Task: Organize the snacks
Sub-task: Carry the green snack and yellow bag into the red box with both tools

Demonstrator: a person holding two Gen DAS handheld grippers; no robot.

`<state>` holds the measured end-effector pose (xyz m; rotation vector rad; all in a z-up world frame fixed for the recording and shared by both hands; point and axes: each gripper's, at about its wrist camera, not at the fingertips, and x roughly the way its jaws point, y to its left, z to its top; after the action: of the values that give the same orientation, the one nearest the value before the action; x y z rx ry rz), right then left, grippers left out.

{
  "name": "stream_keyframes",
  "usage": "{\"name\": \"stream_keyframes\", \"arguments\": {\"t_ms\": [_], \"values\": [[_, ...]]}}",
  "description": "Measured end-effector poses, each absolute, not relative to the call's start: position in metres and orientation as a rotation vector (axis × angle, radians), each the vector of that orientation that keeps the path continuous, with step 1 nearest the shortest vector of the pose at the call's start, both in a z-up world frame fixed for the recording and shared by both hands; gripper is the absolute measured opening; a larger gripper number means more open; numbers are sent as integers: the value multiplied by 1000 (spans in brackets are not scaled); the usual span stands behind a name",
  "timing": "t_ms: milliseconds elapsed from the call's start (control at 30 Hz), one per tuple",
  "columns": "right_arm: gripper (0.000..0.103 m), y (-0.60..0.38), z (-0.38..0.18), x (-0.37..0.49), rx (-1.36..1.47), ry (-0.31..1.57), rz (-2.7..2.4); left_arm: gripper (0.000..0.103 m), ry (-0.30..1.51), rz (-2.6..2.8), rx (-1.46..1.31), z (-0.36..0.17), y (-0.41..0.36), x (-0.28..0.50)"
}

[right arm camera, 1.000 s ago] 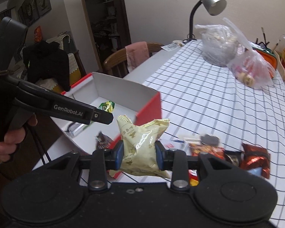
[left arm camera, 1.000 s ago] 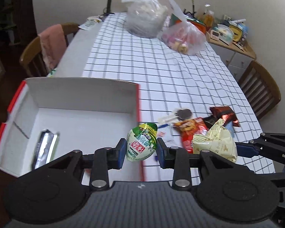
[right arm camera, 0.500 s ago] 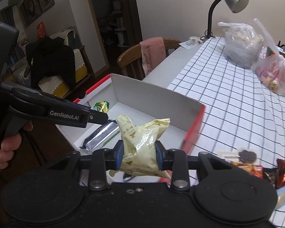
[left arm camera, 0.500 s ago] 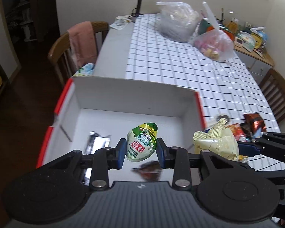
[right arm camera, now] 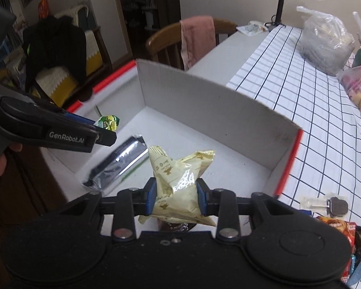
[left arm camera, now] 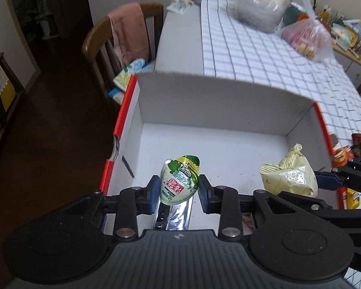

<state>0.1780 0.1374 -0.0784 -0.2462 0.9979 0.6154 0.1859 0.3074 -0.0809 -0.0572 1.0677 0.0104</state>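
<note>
Snacks over the box | left gripper [left arm camera: 179, 189] clamps a green-topped white packet [left arm camera: 179, 180] above the white, red-edged box [left arm camera: 219, 101] | right gripper [right arm camera: 176, 196] pinches a pale yellow bag [right arm camera: 178, 183] at 3 o'clock of it | silver wrapper [right arm camera: 119, 163] lies on the box floor | loose snacks [right arm camera: 334, 204] wait on the checked tablecloth [right arm camera: 325, 130]

Both wrist views look steeply down, near, into box [left arm camera: 204, 91].
</note>
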Motion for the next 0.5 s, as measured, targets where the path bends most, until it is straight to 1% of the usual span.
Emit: {"name": "stream_keyframes", "arguments": {"t_ms": [367, 500], "values": [[33, 151, -103, 191, -313, 1039, 603, 33, 1170, -10, 6, -118, 302, 198], [35, 152, -105, 191, -317, 1044, 605, 34, 1191, -8, 16, -124, 299, 201]]}}
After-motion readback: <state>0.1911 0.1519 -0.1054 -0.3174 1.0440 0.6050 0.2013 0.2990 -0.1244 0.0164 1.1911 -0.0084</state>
